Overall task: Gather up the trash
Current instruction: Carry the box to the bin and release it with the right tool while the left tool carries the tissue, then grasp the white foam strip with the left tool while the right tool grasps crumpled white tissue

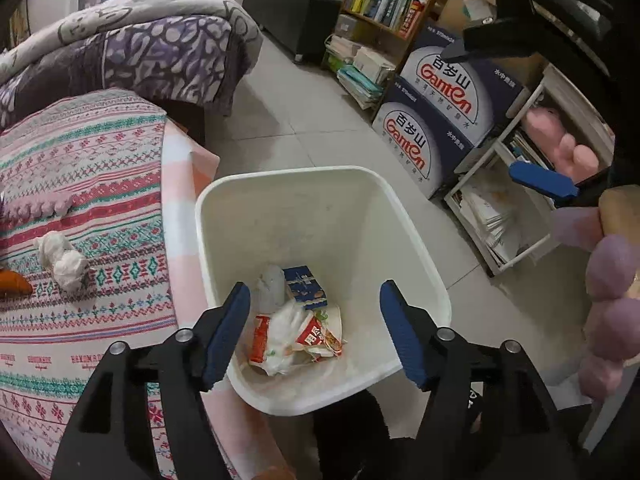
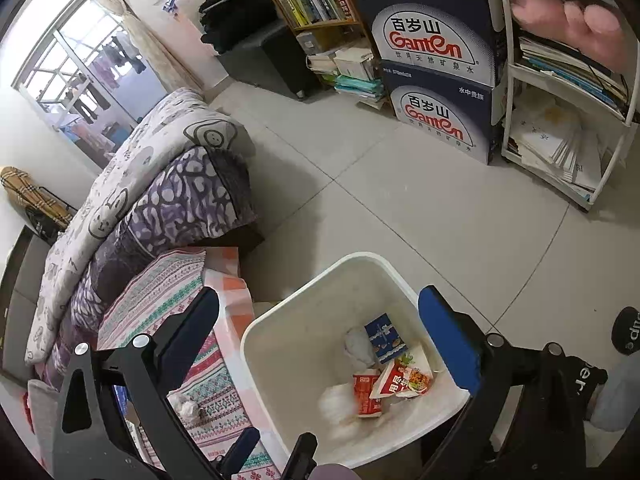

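Note:
A white bin (image 1: 288,174) stands on the floor beside the cloth-covered table (image 1: 100,168). In it lie a blue carton (image 1: 306,288), a white tissue wad (image 1: 269,284) and red-and-white wrappers (image 1: 318,338). My left gripper (image 1: 314,334) hangs open above the bin with nothing between its pads. In the right wrist view my right gripper (image 2: 320,336) is wide open over the same bin (image 2: 360,258), also with nothing in it. A white blurred piece (image 2: 336,402) lies in the bin by a red carton (image 2: 366,394). A crumpled tissue (image 1: 62,258) rests on the table.
A sofa under a patterned quilt (image 2: 152,184) stands behind the table. Stacked blue water boxes (image 2: 436,80), a bookshelf (image 2: 316,0) and a white shelf cart (image 2: 568,120) line the far wall. Tiled floor (image 2: 400,200) lies open between them and the bin. A gloved hand (image 1: 612,292) is at the right.

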Action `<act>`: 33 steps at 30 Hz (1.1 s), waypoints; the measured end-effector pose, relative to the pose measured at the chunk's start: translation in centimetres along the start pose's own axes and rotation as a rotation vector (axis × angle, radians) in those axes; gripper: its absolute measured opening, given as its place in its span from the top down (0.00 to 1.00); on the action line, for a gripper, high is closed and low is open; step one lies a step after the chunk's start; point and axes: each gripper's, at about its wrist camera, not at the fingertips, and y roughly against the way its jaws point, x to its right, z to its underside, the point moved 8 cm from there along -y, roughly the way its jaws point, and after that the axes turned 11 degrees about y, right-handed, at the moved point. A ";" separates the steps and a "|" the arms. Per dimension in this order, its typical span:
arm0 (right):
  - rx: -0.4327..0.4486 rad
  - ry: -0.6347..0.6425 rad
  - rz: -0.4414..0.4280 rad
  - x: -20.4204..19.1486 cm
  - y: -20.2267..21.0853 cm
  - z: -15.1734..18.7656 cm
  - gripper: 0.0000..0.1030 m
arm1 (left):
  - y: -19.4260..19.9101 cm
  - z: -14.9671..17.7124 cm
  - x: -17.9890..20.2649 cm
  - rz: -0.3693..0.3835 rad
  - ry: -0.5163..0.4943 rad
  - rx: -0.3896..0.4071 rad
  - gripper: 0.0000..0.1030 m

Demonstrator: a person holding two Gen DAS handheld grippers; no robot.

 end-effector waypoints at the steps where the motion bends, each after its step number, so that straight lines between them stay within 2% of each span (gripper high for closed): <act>1: 0.001 0.003 0.001 -0.1 0.0 0.0 0.07 | 0.1 -0.1 -0.2 0.000 0.008 0.001 0.32; 12: -0.035 0.073 -0.005 -3.6 -1.3 1.5 0.07 | 2.0 -0.7 -5.2 -0.117 0.059 0.037 0.31; 16: -0.049 0.110 -0.004 -5.4 -1.7 2.2 0.07 | 3.0 -1.1 -8.2 -0.190 0.090 0.054 0.29; 27: -0.160 0.221 -0.037 -10.8 -4.1 5.8 0.07 | 6.4 -0.5 -19.4 -0.490 0.191 0.095 0.26; 33: -0.207 0.306 -0.069 -15.2 -5.3 8.2 0.07 | 8.4 -0.1 -25.7 -0.572 0.319 0.086 0.26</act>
